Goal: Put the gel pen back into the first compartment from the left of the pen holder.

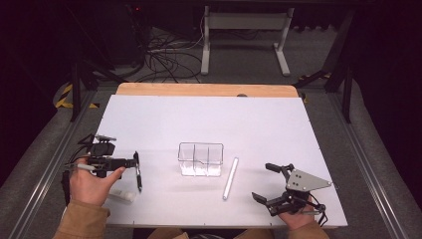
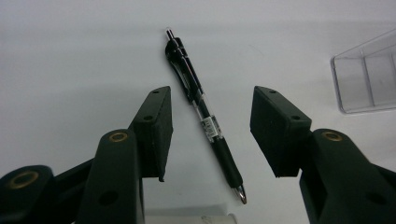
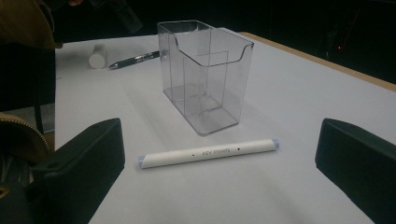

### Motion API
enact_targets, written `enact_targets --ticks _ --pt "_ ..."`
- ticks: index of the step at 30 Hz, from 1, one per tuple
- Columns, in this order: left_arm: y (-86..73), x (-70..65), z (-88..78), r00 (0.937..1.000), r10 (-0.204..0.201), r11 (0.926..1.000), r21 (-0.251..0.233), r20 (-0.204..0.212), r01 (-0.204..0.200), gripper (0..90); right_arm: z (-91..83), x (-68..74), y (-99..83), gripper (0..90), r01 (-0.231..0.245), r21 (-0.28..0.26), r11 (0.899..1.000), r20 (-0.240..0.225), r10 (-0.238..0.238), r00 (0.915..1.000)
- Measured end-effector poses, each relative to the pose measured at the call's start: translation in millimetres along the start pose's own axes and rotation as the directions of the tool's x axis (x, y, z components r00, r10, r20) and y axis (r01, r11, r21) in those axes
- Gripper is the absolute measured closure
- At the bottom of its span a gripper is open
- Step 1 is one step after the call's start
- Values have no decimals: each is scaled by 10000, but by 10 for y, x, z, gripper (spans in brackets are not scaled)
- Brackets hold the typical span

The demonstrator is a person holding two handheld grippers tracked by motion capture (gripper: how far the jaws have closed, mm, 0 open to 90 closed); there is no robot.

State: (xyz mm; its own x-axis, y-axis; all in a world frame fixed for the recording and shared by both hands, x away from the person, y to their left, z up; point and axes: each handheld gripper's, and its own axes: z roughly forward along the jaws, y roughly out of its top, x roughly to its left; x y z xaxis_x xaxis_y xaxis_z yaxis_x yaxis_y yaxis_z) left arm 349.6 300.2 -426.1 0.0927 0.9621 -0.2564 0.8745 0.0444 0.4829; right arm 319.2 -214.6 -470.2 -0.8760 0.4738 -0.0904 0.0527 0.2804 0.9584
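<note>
Left claw (image 2: 208, 128) half open, straddling the black pen (image 2: 205, 116) lying flat on the white table (image 1: 209, 114), pads apart from the barrel, nothing gripped yet. Best lowered square over the barrel's middle, then closed gently to avoid rolling. Right claw (image 1: 266, 181) wide open and empty, near the white marker (image 3: 208, 152) beside the clear organizer (image 1: 200, 159). Likely destination: a compartment there.

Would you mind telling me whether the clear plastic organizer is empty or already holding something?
Empty: the clear organizer stands upright with bare compartments; the black pen and white marker lie outside on the table.
</note>
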Motion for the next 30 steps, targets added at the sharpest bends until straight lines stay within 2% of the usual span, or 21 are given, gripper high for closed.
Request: enact_targets --ticks 5,9,13,19,26,30 --pt "-21 -4 67 9985 -512 9984 254 169 508 510 -1 3 1 21 2 -25 10000 -12 -2 10000" --pt "-41 -8 120 9951 -946 9950 365 305 934 531 -1 3 1 21 10 -6 10000 -12 -10 10000" --pt "-43 -6 176 9936 -1124 9909 754 116 1112 546 -2 5 2 21 0 -24 10000 -17 0 10000" --pt "-53 -13 242 9894 -1451 9836 1080 -28 1446 597 -1 5 2 21 6 -18 10000 -26 -6 10000" --pt "-49 -26 335 9868 -1616 9734 1633 -62 1605 616 -1 7 2 21 16 -14 10000 -27 -16 10000" --pt "-52 -31 369 9874 -1580 9709 1806 -94 1571 645 -1 5 1 21 34 -7 10000 -22 -34 10000"
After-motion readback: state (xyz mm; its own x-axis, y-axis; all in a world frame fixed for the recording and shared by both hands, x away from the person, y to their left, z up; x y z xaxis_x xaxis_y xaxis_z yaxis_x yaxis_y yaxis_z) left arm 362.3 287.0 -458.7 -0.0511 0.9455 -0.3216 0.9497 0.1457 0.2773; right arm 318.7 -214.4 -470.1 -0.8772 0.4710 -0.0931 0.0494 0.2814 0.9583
